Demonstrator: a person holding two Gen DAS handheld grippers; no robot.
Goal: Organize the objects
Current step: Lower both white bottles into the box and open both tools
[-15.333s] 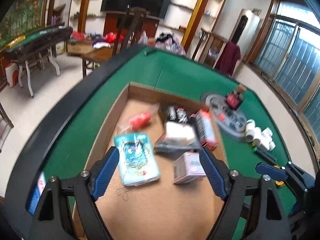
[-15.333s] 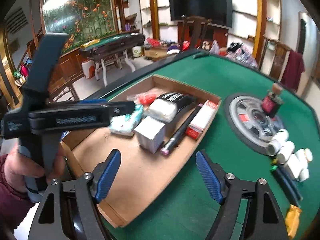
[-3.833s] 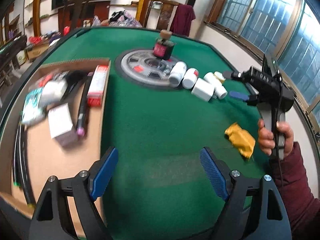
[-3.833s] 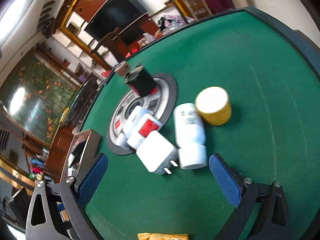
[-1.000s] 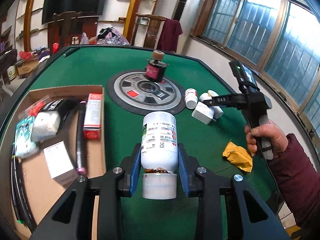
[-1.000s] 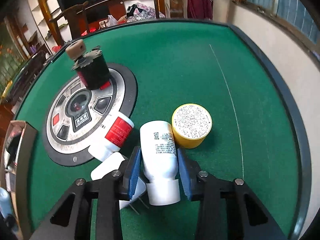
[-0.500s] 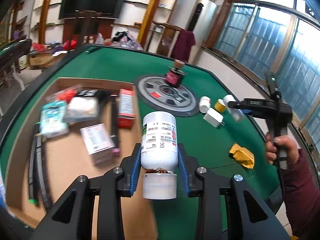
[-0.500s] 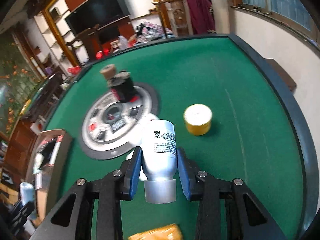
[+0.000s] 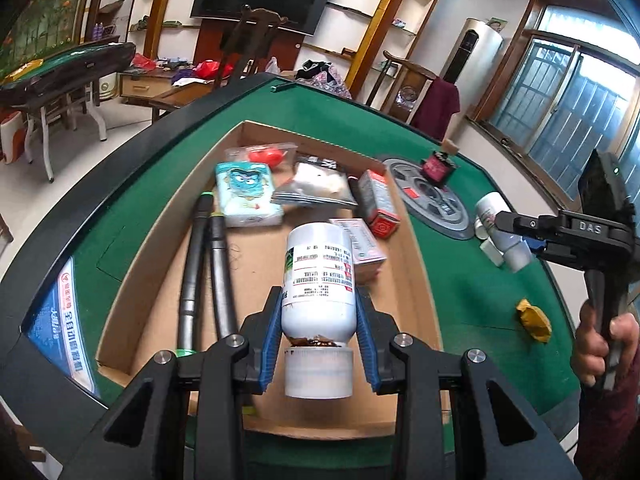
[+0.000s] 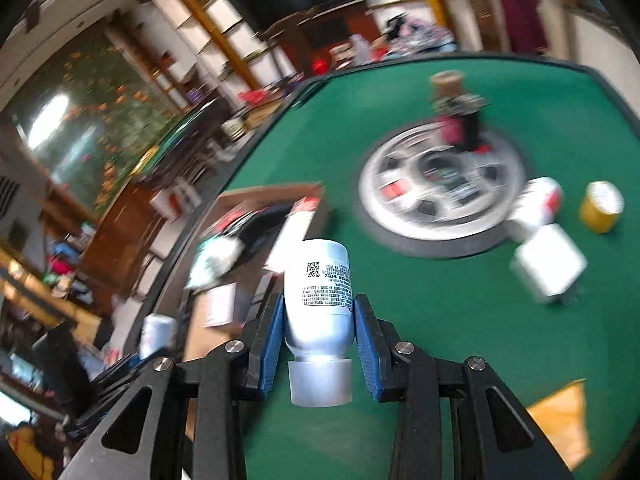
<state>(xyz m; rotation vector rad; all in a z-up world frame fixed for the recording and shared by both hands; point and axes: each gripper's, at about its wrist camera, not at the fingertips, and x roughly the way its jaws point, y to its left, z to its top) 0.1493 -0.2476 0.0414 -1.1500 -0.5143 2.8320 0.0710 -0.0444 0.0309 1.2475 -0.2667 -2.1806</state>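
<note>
Looking along my left tool [image 9: 318, 342], I see its blue pads clamped on a white pill bottle [image 9: 318, 280], cap toward me, held above the cardboard box [image 9: 416, 280] on the green counter [image 9: 472, 292]; my right hand [image 9: 604, 344] is off to the right. Through the right wrist view, blurred, my right tool [image 10: 319, 346] grips a second white bottle [image 10: 319, 296] over the counter, the box behind it to the left and a yellow jar [image 10: 601, 207], a white adapter [image 10: 550, 266] and a red-labelled bottle [image 10: 538, 204] lying to the right.

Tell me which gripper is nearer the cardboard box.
Left. The left gripper, clamped on a white bottle, is over the cardboard box. The right gripper, holding its own bottle, is over green felt beside the box.
</note>
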